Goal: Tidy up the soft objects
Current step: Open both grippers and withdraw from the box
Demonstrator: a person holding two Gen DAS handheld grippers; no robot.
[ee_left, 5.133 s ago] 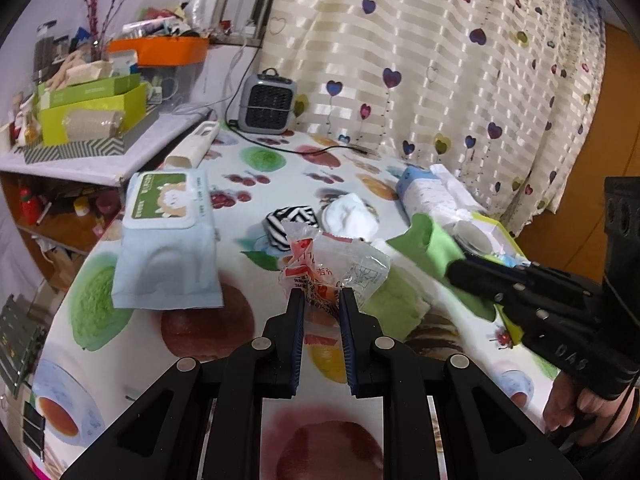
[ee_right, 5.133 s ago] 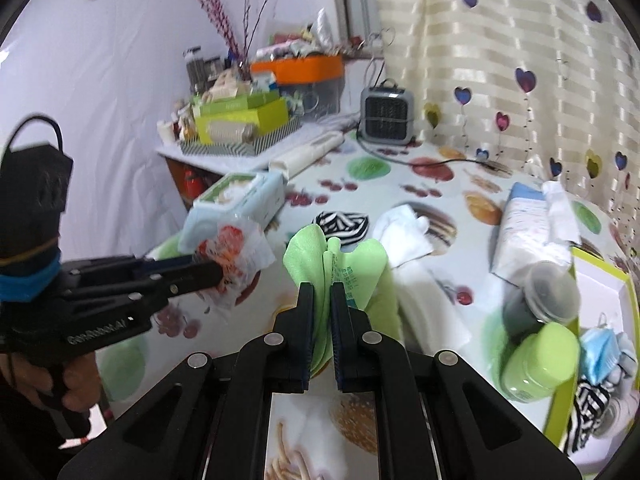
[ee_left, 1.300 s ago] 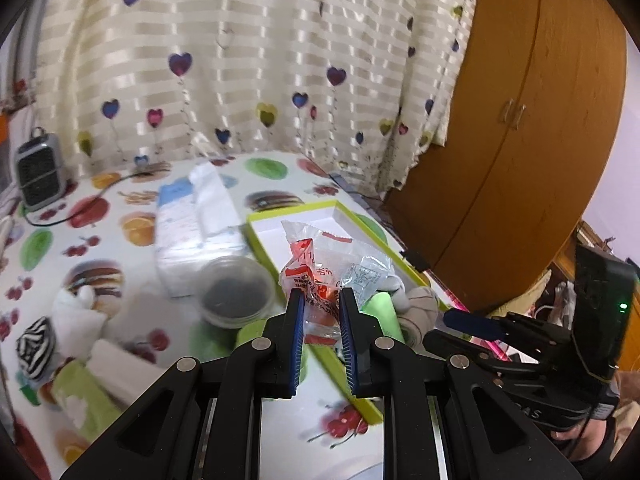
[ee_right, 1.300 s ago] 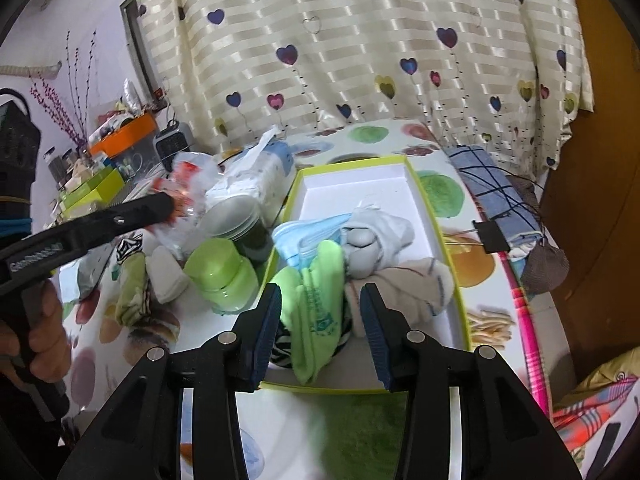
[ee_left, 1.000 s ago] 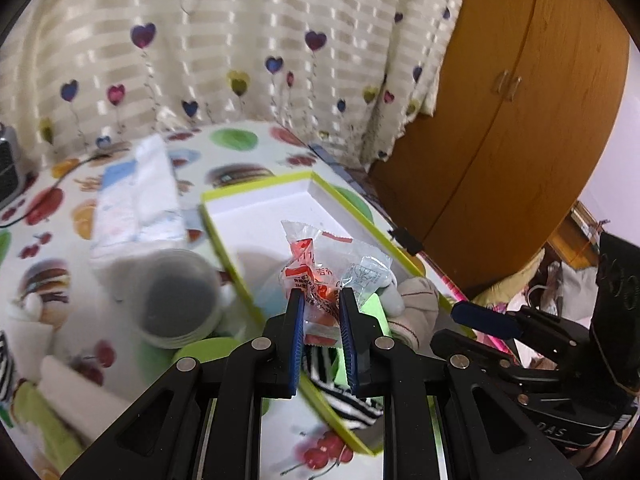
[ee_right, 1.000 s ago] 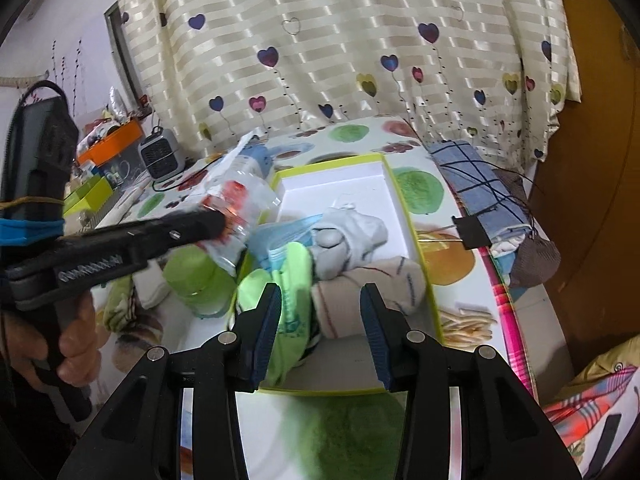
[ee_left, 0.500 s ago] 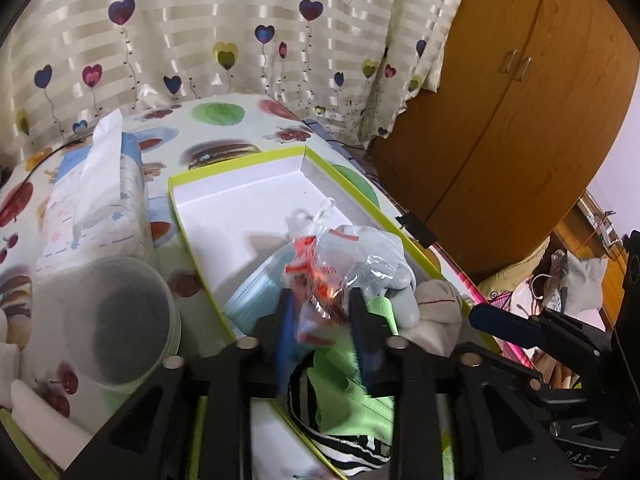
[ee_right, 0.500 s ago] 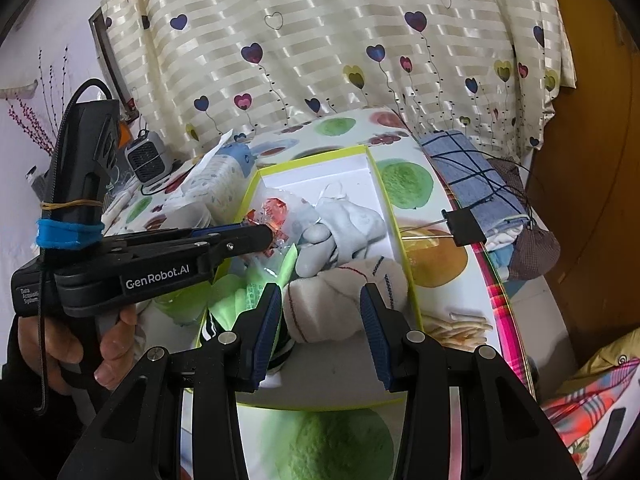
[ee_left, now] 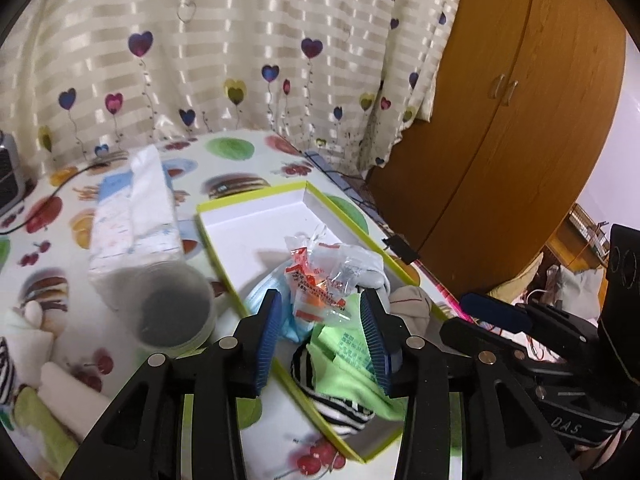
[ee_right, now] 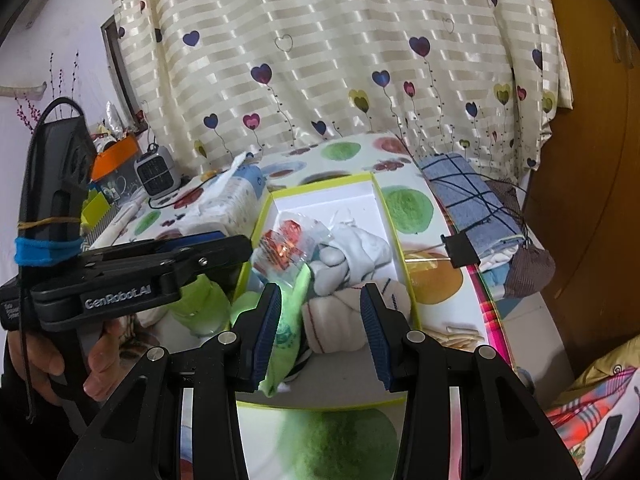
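Your left claw [ee_left: 320,330] has just been opening; its blue pads now stand apart with nothing pressed between them. Seen between them, the crinkly clear packet [ee_left: 320,276] with red and orange print lies loose on the pile in the box, apparently let go. Your right claw [ee_right: 320,326] hangs half open and empty over the near end of the same box.

The white box with a lime-green rim [ee_left: 256,196] sits on the fruit-print desk [ee_left: 228,148]. Its near end holds a green cloth [ee_left: 344,356], a blue face mask [ee_left: 256,300], grey and white socks [ee_right: 352,248] and a zebra-striped sock [ee_left: 336,408]; its far end is bare.

The packet looks very light, slippery and quick to crumple, so pinch it at a sealed edge, not the puffy middle. The cloths and socks are limp and will sag; take them at a bunched fold.

Beside the box stand a cloudy lidded tub [ee_left: 168,304] and a tissue pack [ee_left: 136,208], with more soft rolls [ee_left: 60,396] further left.
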